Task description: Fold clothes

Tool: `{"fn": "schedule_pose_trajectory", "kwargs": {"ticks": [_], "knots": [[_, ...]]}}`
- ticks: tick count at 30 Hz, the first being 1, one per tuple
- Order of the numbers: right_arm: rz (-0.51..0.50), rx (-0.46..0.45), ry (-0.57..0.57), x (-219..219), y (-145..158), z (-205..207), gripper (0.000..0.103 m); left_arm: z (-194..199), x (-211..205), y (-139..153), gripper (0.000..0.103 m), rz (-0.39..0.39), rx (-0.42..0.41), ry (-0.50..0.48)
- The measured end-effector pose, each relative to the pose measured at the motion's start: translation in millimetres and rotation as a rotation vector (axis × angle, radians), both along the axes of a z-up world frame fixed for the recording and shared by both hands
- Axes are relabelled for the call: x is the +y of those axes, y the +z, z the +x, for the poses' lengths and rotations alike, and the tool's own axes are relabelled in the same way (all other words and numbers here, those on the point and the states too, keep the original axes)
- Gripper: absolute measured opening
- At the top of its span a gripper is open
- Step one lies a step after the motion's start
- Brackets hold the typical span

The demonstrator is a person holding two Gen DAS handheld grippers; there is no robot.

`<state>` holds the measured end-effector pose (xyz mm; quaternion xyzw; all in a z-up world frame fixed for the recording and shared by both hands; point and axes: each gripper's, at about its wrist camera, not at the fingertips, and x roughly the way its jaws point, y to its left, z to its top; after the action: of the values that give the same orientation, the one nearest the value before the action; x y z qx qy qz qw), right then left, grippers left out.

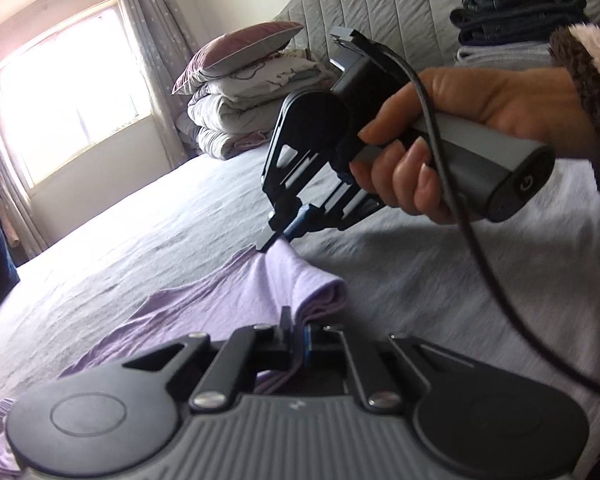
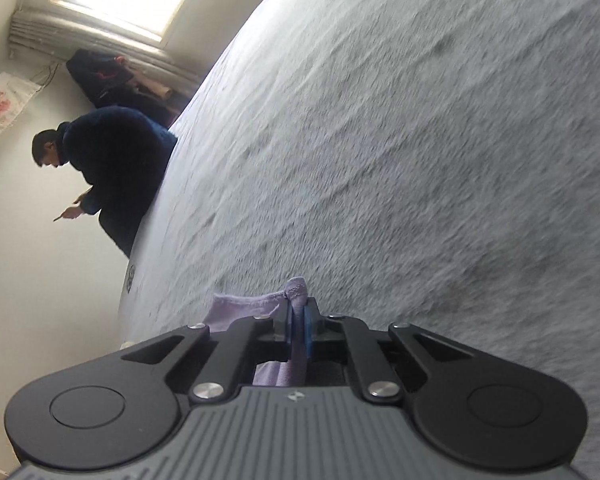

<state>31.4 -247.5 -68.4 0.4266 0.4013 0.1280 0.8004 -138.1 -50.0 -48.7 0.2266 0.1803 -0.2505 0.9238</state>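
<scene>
A lilac garment (image 1: pixel 228 292) lies partly folded on the grey bed sheet (image 1: pixel 140 232). My left gripper (image 1: pixel 298 334) is shut on a folded edge of it at the near side. My right gripper (image 1: pixel 278 236), held by a hand, is shut on another part of the same garment just beyond, lifting a peak of cloth. In the right wrist view the right gripper (image 2: pixel 299 316) pinches a bunch of lilac garment (image 2: pixel 260 308) between its jaws, above the sheet (image 2: pixel 420 160).
A stack of pillows and quilts (image 1: pixel 240 108) sits at the padded headboard (image 1: pixel 360 4). A pile of folded dark clothes (image 1: pixel 516 12) stands at the right. A window (image 1: pixel 68 88) is at left. A person in dark clothes (image 2: pixel 112 168) sits at the bed's edge.
</scene>
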Motion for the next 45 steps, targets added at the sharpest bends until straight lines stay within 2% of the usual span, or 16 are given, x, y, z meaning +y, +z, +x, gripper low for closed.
{"fn": "schedule_pose_trajectory", "kwargs": {"ticks": [11, 15, 20, 25, 29, 33, 37, 39, 45], "knots": [[-0.039, 0.043, -0.084, -65.2, -3.1, -32.0, 0.007, -6.0, -50.4, 3.4, 0.004, -0.079, 0.046, -0.113], [-0.029, 0.056, -0.086, -68.6, -6.6, -36.7, 0.007, -4.7, -54.2, 2.6, 0.004, -0.099, 0.075, -0.110], [-0.022, 0.075, -0.085, -60.4, -7.1, -28.6, 0.011, 6.1, -50.0, -1.3, 0.007, -0.107, 0.153, -0.135], [0.013, 0.085, -0.094, -61.8, -8.9, -27.8, 0.014, -0.7, -30.7, 1.7, 0.034, -0.144, 0.210, -0.222], [0.044, 0.094, -0.123, -71.2, -11.5, -38.5, 0.014, 3.9, -6.5, 11.5, 0.039, -0.189, 0.248, -0.243], [0.010, 0.078, -0.158, -83.3, -7.7, -56.6, 0.014, 26.4, 27.6, 22.6, 0.044, -0.226, 0.242, -0.171], [-0.181, -0.031, -0.152, -68.4, 18.0, -69.0, 0.018, 62.2, 68.2, 24.4, 0.044, -0.232, 0.225, 0.001], [-0.266, -0.099, -0.122, -54.0, 30.0, -70.9, 0.018, 74.7, 86.9, 23.0, 0.044, -0.225, 0.204, 0.084], [-0.392, -0.268, 0.031, 0.4, 48.8, -67.9, 0.018, 94.3, 124.9, 8.3, 0.044, -0.174, 0.186, 0.221]]}}
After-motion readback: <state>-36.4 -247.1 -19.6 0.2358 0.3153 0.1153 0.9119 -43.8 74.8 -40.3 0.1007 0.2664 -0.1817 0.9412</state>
